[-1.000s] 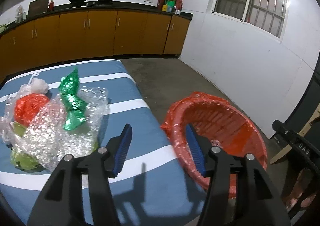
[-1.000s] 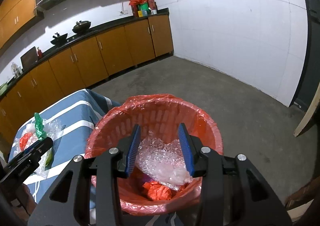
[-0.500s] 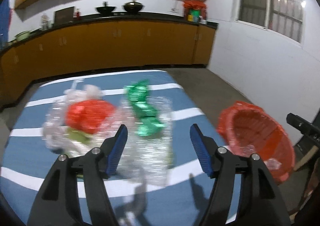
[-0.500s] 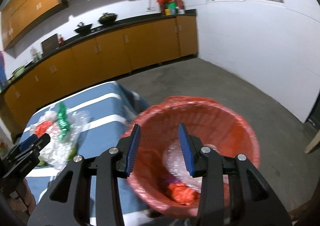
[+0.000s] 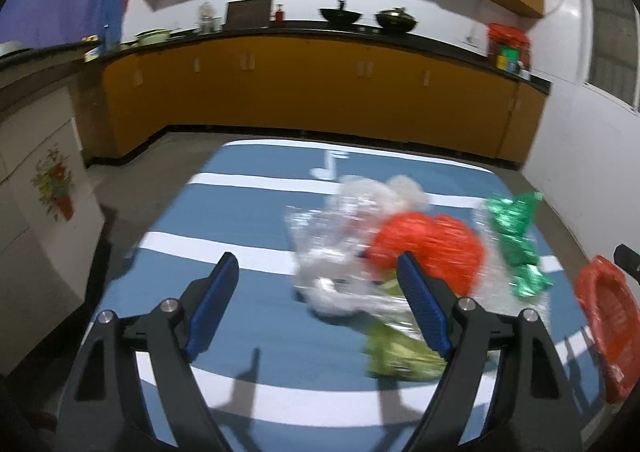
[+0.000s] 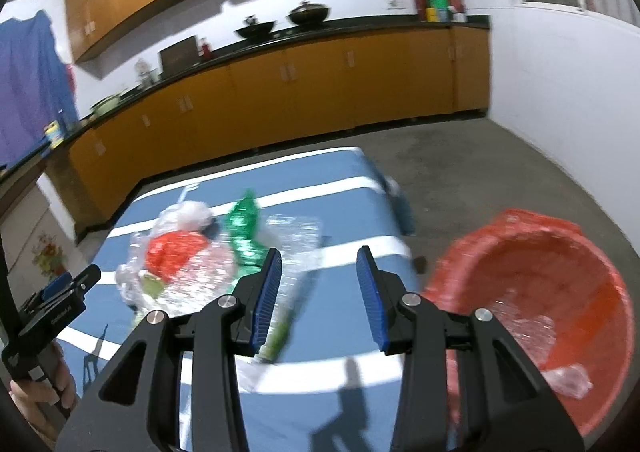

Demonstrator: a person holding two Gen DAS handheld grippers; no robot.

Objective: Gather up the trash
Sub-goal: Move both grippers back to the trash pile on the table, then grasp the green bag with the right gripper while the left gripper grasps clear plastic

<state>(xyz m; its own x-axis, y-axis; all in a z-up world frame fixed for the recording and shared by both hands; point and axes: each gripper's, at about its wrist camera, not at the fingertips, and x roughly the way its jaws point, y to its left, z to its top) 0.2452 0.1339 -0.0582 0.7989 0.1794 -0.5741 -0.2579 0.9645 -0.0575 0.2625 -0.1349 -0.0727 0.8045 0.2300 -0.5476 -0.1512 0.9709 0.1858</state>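
Note:
A heap of trash lies on the blue striped table (image 5: 248, 212): clear bubble wrap (image 5: 340, 236), a red plastic bag (image 5: 432, 244), a green foil wrapper (image 5: 516, 244) and a yellow-green wrapper (image 5: 400, 352). My left gripper (image 5: 316, 304) is open and empty above the table, just left of the heap. My right gripper (image 6: 320, 292) is open and empty over the table's right part, with the heap (image 6: 188, 264) to its left. The red-lined basket (image 6: 552, 292) stands on the floor to the right with bubble wrap inside; its rim also shows in the left wrist view (image 5: 608, 316).
Orange kitchen cabinets (image 5: 320, 92) with a dark counter run along the far wall, with woks and bottles on top. Grey concrete floor (image 6: 480, 156) lies right of the table. A white cupboard (image 5: 36, 188) stands left of the table. The left gripper shows at the right wrist view's lower left (image 6: 60, 292).
Both grippers have swung left. The left one moved from near the basket to the left of the heap. The right one moved off the basket to over the table. Both stayed open.

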